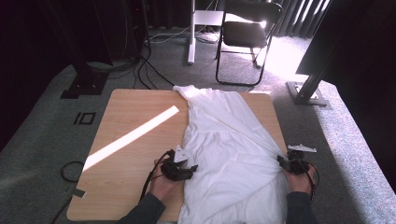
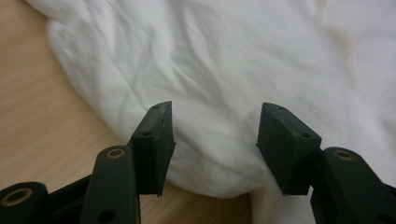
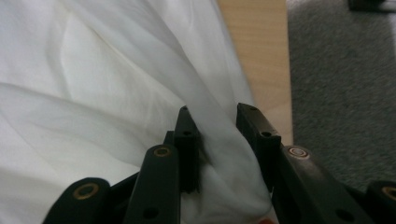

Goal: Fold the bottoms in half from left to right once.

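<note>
A white garment [image 1: 229, 140] lies spread along the right half of the wooden table [image 1: 130, 186], and its near end hangs over the front edge. My left gripper [image 1: 190, 168] sits at the garment's left edge, near the front. In the left gripper view its jaws stand open [image 2: 215, 121] over the rounded hem [image 2: 210, 177], not touching it. My right gripper [image 1: 283, 161] is at the garment's right edge, where creases run together. In the right gripper view a fold of cloth [image 3: 217, 154] lies between its jaws [image 3: 215, 116], which stand apart.
A bright strip of sunlight [image 1: 135, 133] crosses the bare left half of the table. The table's right edge [image 3: 280, 93] runs close beside the right gripper, with grey carpet [image 3: 341, 93] beyond. A black folding chair [image 1: 247, 32] and stand bases are behind the table, and cables [image 1: 70, 170] lie on the floor at the left.
</note>
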Motion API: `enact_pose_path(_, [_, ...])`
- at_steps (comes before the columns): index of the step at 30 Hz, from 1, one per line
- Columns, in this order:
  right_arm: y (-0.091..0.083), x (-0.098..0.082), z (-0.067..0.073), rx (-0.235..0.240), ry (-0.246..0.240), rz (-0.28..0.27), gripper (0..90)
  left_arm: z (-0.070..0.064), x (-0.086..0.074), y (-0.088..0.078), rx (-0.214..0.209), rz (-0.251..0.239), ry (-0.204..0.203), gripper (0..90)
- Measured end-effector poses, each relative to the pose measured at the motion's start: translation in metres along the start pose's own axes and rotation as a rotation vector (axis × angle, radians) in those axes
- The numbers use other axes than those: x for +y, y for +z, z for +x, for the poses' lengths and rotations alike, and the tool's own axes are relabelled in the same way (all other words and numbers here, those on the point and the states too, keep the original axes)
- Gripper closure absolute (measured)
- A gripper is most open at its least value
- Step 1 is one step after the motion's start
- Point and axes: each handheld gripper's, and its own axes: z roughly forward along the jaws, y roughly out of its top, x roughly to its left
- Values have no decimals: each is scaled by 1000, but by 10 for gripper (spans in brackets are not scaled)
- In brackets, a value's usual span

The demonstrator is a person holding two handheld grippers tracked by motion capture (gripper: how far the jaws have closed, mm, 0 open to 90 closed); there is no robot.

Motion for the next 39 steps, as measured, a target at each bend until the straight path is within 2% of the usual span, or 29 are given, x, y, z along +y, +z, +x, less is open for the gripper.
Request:
enact_pose_path(2, [-1, -1, -1, 10, 5, 2, 696, -2, -4, 15, 50, 64, 29, 535])
enact_pose_path(3, [-1, -1, -1, 7, 1, 4, 693, -2, -7, 20, 72, 56, 40, 588])
enact_pose_path(4, [-1, -1, 1, 0, -5, 5, 689, 1, -9, 21, 51, 43, 17, 639])
enact_pose_path(5, [-1, -1, 3, -6, -10, 5, 689, 4, -8, 21, 56, 49, -7, 718])
enact_pose_path(7, [-1, -1, 7, -8, -12, 6, 689, 8, -8, 20, 155, 63, 40, 825])
enact_pose_path(8, [-1, -1, 9, -3, -16, 6, 688, 12, -9, 20, 179, 69, 46, 847])
enact_pose_path(10, [0, 0, 16, 12, -32, 7, 679, 26, -9, 18, 222, 88, 33, 860])
enact_pose_path(11, [1, 0, 20, 20, -43, 5, 674, 26, -9, 18, 222, 88, 33, 862])
enact_pose_path(12, [1, 0, 20, 20, -43, 5, 674, 34, -9, 17, 243, 97, 23, 862])
enact_pose_path(13, [4, 2, 31, 39, -64, 2, 668, 43, -10, 16, 255, 96, 6, 864])
enact_pose_path(14, [6, 4, 37, 44, -80, 2, 663, 60, -10, 15, 294, 114, -17, 864])
enact_pose_path(15, [8, 6, 43, 54, -89, 2, 651, 66, -10, 14, 320, 124, -14, 864])
enact_pose_path(16, [8, 6, 43, 54, -89, 2, 651, 66, -10, 14, 320, 124, -14, 864])
enact_pose_path(17, [14, 11, 56, 71, -110, 0, 629, 82, -10, 15, 370, 135, -27, 864])
enact_pose_path(18, [17, 14, 62, 78, -116, -1, 621, 89, -10, 15, 395, 147, -26, 864])
enact_pose_path(19, [20, 18, 68, 85, -122, 2, 615, 89, -10, 15, 395, 147, -26, 864])
enact_pose_path(20, [24, 22, 74, 90, -134, 2, 603, 102, -8, 17, 438, 163, -26, 864])
enact_pose_path(22, [32, 30, 84, 107, -145, 1, 574, 115, -6, 19, 478, 183, -29, 864])
enact_pose_path(25, [41, 40, 92, 120, -146, 6, 542, 129, -7, 18, 477, 180, -65, 863])
enact_pose_path(28, [44, 45, 88, 126, -129, 15, 531, 131, -8, 15, 459, 178, -77, 864])
enact_pose_path(31, [38, 40, 74, 103, -82, 16, 524, 123, -13, 6, 389, 150, -88, 860])
enact_pose_path(32, [38, 40, 74, 103, -82, 16, 524, 123, -13, 6, 389, 150, -88, 846])
enact_pose_path(33, [31, 34, 63, 93, -50, 6, 515, 117, -16, -3, 351, 108, -91, 812])
enact_pose_path(35, [28, 31, 59, 80, -36, 2, 515, 117, -16, -3, 351, 108, -91, 786])
enact_pose_path(36, [17, 27, 49, 84, 10, -25, 481, 112, -18, -16, 324, 60, -107, 702])
enact_pose_path(37, [11, 27, 46, 97, 25, -49, 476, 110, -19, -23, 302, 37, -119, 673])
enact_pose_path(38, [11, 27, 46, 97, 25, -49, 476, 108, -20, -28, 284, 19, -125, 673])
enact_pose_path(39, [-2, 29, 45, 92, 25, -102, 454, 103, -23, -38, 273, 8, -126, 628])
